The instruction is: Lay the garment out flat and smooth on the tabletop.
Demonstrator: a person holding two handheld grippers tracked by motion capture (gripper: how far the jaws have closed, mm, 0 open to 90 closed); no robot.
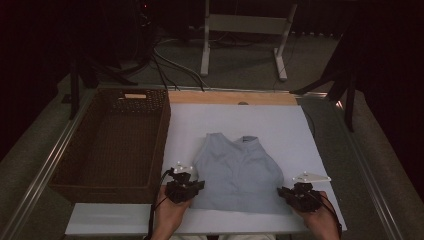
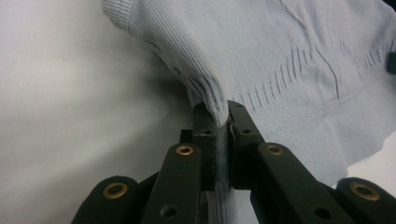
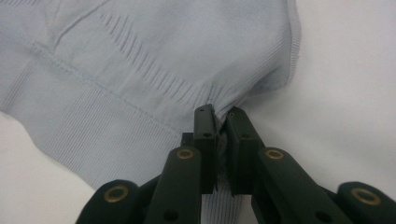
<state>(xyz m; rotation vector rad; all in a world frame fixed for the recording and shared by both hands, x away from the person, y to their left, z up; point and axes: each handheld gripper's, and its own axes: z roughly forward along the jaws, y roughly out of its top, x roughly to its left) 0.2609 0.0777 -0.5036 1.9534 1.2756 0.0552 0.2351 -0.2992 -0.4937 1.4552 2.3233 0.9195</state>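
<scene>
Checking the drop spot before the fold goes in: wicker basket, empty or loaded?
Empty. In the high view the wicker basket left of the white board shows only bare woven floor; the pale blue knit top lies outside it, on the board.

The top (image 1: 235,172) is a soft knit cloth, pale blue and matt, with fine ribbing along its hem (image 2: 299,126) and edges and raised ribbed lines across the body. The board (image 1: 300,130) under it looks smooth, white and matt, with a bare wood strip (image 1: 232,97) along its far edge. The basket (image 1: 112,145) is dark brown wicker, rough and woven. The left gripper (image 2: 223,122) and the right gripper (image 3: 220,122) look like black matt plastic with brass-coloured rivets that shine a little; each carries a pale grey, smooth plate (image 1: 311,177) on top. The table (image 1: 45,165) has a dull metal rail.
</scene>
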